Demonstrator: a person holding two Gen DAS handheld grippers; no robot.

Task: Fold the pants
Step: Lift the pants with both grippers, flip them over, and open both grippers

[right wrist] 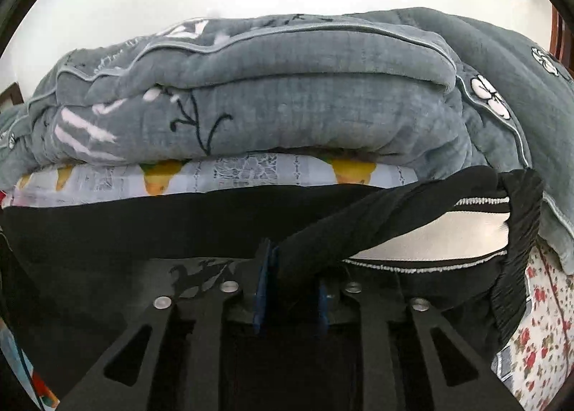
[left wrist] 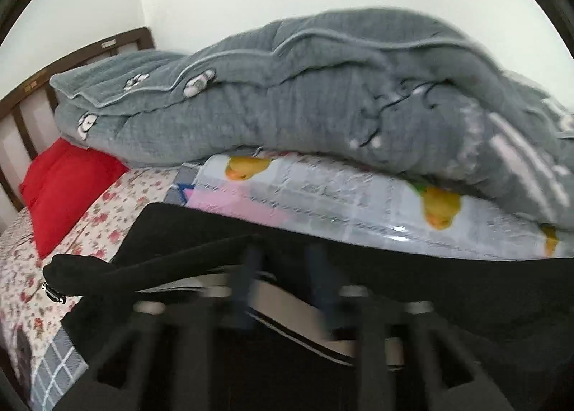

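Observation:
Black pants lie on a floral bedsheet, with a fold lifted at the near edge. In the left wrist view my left gripper is blurred; its fingers stand a little apart with black cloth between and over them. In the right wrist view the pants spread across the front, with the white-lined waistband open at the right. My right gripper has a band of the black cloth running between its blue pads.
A folded grey quilt lies on a duck-print blanket right behind the pants; it also shows in the right wrist view. A red pillow and a wooden headboard are at the left. White wall behind.

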